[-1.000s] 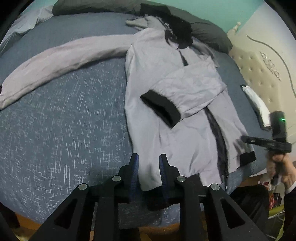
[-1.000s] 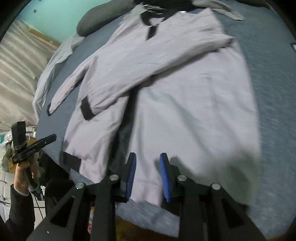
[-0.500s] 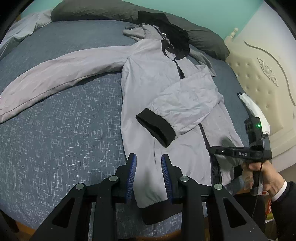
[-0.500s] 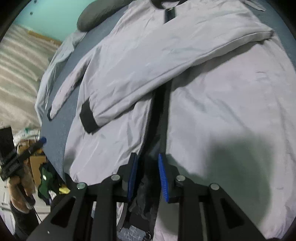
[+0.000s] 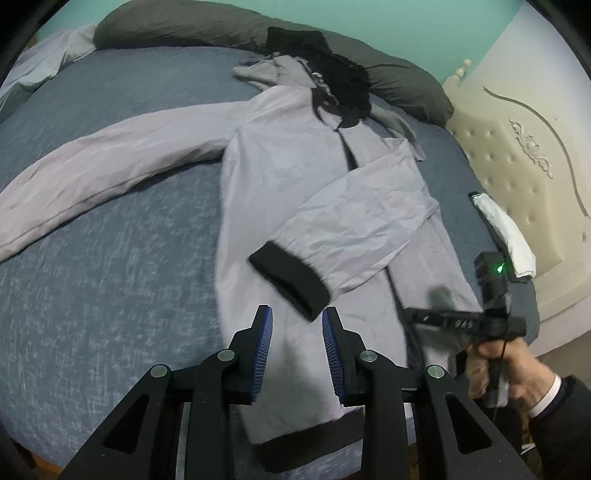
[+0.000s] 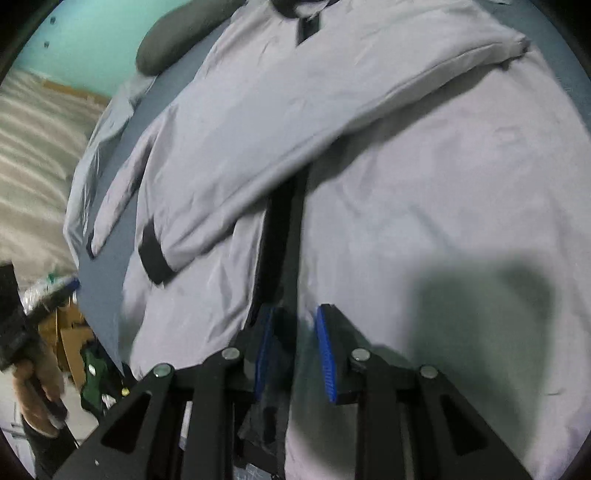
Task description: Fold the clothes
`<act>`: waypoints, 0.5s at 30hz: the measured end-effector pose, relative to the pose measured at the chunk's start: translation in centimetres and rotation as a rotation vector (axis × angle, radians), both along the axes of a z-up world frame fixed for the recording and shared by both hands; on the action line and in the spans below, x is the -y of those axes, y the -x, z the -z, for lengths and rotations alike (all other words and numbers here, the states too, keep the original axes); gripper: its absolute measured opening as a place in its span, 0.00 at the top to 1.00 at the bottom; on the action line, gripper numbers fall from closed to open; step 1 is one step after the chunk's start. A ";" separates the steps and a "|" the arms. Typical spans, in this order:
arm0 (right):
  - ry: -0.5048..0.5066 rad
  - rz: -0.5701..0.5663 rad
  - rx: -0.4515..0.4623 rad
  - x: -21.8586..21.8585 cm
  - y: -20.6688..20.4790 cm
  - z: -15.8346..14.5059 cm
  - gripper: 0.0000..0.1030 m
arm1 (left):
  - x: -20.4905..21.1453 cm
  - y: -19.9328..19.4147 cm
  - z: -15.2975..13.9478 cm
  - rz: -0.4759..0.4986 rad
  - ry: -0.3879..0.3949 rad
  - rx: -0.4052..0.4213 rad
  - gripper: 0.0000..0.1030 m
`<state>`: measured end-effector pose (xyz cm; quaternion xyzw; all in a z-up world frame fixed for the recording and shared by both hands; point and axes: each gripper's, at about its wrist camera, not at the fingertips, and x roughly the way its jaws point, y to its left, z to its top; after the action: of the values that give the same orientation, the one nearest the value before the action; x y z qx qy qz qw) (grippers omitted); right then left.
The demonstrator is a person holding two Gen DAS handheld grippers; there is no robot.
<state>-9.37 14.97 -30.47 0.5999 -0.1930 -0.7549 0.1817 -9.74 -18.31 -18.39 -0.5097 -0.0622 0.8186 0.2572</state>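
Note:
A pale grey jacket [image 5: 295, 177] with black cuffs, hem and hood lining lies face up on the blue bed [image 5: 110, 295]. One sleeve is folded across the chest, its black cuff [image 5: 290, 284] just ahead of my left gripper [image 5: 297, 325], which hovers open over the lower front with nothing between its fingers. The other sleeve [image 5: 92, 170] stretches out to the left. My right gripper [image 6: 293, 332] is low over the jacket [image 6: 406, 184] near the hem. Its jaws stand apart astride the dark zip strip [image 6: 282, 229]. It also shows in the left wrist view [image 5: 443, 317], in a hand.
Dark grey pillows [image 5: 221, 29] lie at the head of the bed. A cream tufted headboard [image 5: 517, 166] and a white folded cloth [image 5: 506, 236] are at the right. Cardboard and clutter [image 6: 70, 332] sit on the floor past the bed's left edge. A hand [image 6: 33, 387] holds the other gripper.
My left gripper has lifted and moved forward from the hem toward the folded cuff. My right gripper has sunk close onto the jacket, over the zip strip.

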 end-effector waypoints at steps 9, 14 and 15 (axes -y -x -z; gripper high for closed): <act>0.015 0.158 -0.135 -8.9 1.4 -5.2 0.77 | -5.9 3.0 -0.6 0.027 -0.064 -0.035 0.63; -0.058 0.277 -0.160 -15.9 3.4 -6.6 0.71 | -9.6 5.0 0.7 0.048 -0.065 -0.044 0.62; -0.069 0.298 -0.161 -17.0 3.7 -6.7 0.70 | -10.3 5.4 1.1 0.049 -0.063 -0.045 0.62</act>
<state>-13.11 31.92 -23.82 0.5079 -0.2388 -0.8253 0.0620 -15.09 -8.06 -19.45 -0.4841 -0.0697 0.8210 0.2945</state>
